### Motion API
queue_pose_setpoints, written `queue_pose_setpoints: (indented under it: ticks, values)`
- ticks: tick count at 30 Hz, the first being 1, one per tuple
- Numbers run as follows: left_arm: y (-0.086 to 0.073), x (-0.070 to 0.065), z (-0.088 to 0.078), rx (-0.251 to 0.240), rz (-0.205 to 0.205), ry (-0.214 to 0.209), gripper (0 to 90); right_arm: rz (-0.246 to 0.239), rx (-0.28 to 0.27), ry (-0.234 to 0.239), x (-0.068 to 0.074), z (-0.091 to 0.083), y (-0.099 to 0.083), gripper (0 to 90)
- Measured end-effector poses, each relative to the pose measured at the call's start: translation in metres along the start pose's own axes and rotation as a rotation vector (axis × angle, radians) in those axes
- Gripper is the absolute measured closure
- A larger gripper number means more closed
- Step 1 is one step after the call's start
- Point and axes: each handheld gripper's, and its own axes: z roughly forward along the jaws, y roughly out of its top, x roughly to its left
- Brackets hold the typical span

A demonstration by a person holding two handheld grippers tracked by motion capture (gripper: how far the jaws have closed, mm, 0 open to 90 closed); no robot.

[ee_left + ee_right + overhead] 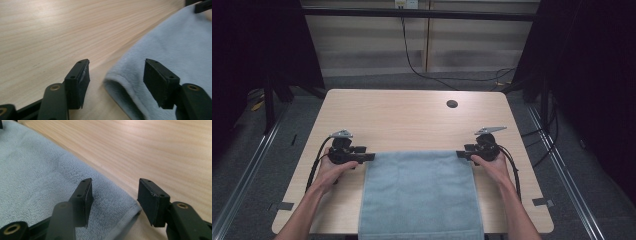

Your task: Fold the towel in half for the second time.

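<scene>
Forearms come in from the bottom of the high view, and we see them spread apart, each hand wrapped around its tool with the jaws turned inward toward the other. The left hand (331,170) rests low on the table (412,115) and holds the left gripper (371,156) level, its tips at the far left corner of the towel (419,192). The right hand (494,167) mirrors it, with the right gripper (460,154) at the far right corner. The towel lies flat at the near middle of the table, its near end hanging over the front edge. In the left gripper view we find the jaws standing wide, the towel's corner (117,82) lying on the wood between them, touched by neither pad. In the right gripper view the jaws are also apart, the corner (130,210) lying in the gap below them, and no pad presses on it
</scene>
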Motion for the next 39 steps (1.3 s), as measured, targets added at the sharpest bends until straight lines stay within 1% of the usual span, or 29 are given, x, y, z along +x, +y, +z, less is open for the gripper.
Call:
queue_pose_setpoints:
  ticks: [1, 2, 3, 4, 5, 6, 8, 9, 10, 11, 12, 13, 14, 15, 16, 17, 18, 19, 21, 23, 26, 29, 30, 31, 32, 33, 35, 37, 39]
  values:
    - [-0.001, 0.001, 0.003, -0.002, -0.005, 0.008, 39.5, 0.003, 0.000, 0.002, -0.001, 0.000, -0.001, 50.6]
    - [-0.003, 0.001, 0.008, 0.012, -0.002, 0.023, 41.9, 0.004, -0.001, -0.002, -0.002, 0.001, -0.002, 52.1]
    - [-0.004, 0.001, 0.010, 0.003, 0.010, -0.006, 45.3, 0.011, -0.003, -0.015, -0.003, 0.002, -0.003, 53.2]
    - [-0.004, -0.001, 0.011, 0.006, 0.012, -0.022, 51.8, 0.009, 0.006, -0.004, -0.004, 0.003, -0.005, 54.3]
    - [-0.004, -0.005, 0.012, 0.023, 0.045, -0.007, 55.6, 0.002, 0.024, 0.005, -0.004, 0.005, -0.006, 55.9]
    - [-0.004, -0.007, 0.013, 0.032, 0.065, -0.010, 70.4, 0.009, 0.020, 0.002, -0.005, 0.004, -0.007, 62.3]
    - [-0.004, -0.008, 0.013, 0.036, 0.068, -0.017, 80.8, 0.013, 0.011, 0.030, -0.006, 0.003, -0.008, 76.4]
    - [-0.003, -0.008, 0.013, 0.033, 0.067, -0.016, 83.6, 0.009, 0.008, 0.029, -0.006, 0.002, -0.007, 81.9]
    - [0.000, -0.009, 0.012, 0.033, 0.067, -0.012, 84.0, 0.017, -0.002, 0.039, -0.005, 0.001, -0.006, 84.5]
    - [0.002, -0.009, 0.010, 0.022, 0.064, -0.030, 84.5, 0.010, -0.006, 0.042, -0.004, 0.000, -0.005, 85.5]
    - [0.006, -0.008, 0.007, 0.000, 0.063, -0.028, 84.7, 0.011, -0.013, 0.034, -0.004, -0.003, -0.002, 86.2]
    - [0.010, -0.007, 0.003, -0.031, 0.047, -0.033, 84.7, 0.012, -0.029, 0.038, -0.004, -0.006, 0.000, 86.6]
    - [0.016, -0.007, 0.000, -0.049, 0.042, -0.041, 84.7, 0.012, -0.046, 0.034, -0.005, -0.009, 0.004, 86.8]
    - [0.022, -0.008, -0.002, -0.060, 0.052, -0.019, 84.7, 0.018, -0.069, 0.030, -0.006, -0.014, 0.008, 86.9]
    - [0.029, -0.009, -0.004, -0.070, 0.054, -0.016, 84.7, 0.022, -0.102, 0.030, -0.006, -0.019, 0.013, 87.1]
    - [0.037, -0.010, -0.007, -0.092, 0.057, -0.004, 84.7, 0.007, -0.139, 0.005, -0.005, -0.024, 0.019, 87.2]
    - [0.044, -0.012, -0.010, -0.110, 0.068, 0.003, 84.7, 0.006, -0.170, 0.001, -0.003, -0.030, 0.026, 87.2]
    - [0.051, -0.012, -0.013, -0.127, 0.071, -0.007, 84.7, 0.007, -0.184, 0.012, -0.003, -0.035, 0.033, 87.2]
    - [0.064, -0.014, -0.020, -0.158, 0.084, 0.003, 84.6, -0.014, -0.191, -0.001, -0.004, -0.043, 0.046, 87.3]
    - [0.076, -0.015, -0.027, -0.182, 0.096, 0.017, 84.6, -0.019, -0.220, 0.002, -0.005, -0.051, 0.058, 87.2]
    - [0.094, -0.016, -0.035, -0.216, 0.100, 0.022, 84.6, -0.037, -0.263, -0.008, -0.004, -0.063, 0.078, 87.3]
    - [0.106, -0.020, -0.042, -0.241, 0.107, 0.023, 84.3, -0.050, -0.288, -0.014, -0.002, -0.071, 0.090, 87.3]
    - [0.109, -0.022, -0.044, -0.252, 0.119, 0.026, 84.4, -0.053, -0.299, -0.015, -0.002, -0.073, 0.093, 87.3]
    - [0.112, -0.023, -0.047, -0.267, 0.131, 0.040, 84.4, -0.056, -0.308, -0.013, -0.001, -0.076, 0.094, 87.3]
    - [0.115, -0.023, -0.050, -0.278, 0.123, 0.031, 84.4, -0.058, -0.317, -0.013, 0.000, -0.078, 0.095, 87.3]
    - [0.116, -0.024, -0.053, -0.274, 0.127, 0.025, 84.4, -0.059, -0.324, -0.005, 0.001, -0.081, 0.095, 87.3]
    - [0.111, -0.030, -0.057, -0.259, 0.168, 0.021, 84.3, -0.070, -0.328, 0.002, 0.005, -0.086, 0.092, 87.3]
    - [0.099, -0.037, -0.064, -0.287, 0.174, 0.008, 84.5, -0.089, -0.338, 0.020, 0.012, -0.093, 0.085, 87.3]
    - [0.083, -0.045, -0.069, -0.296, 0.179, -0.004, 84.6, -0.118, -0.322, 0.024, 0.020, -0.099, 0.074, 87.3]
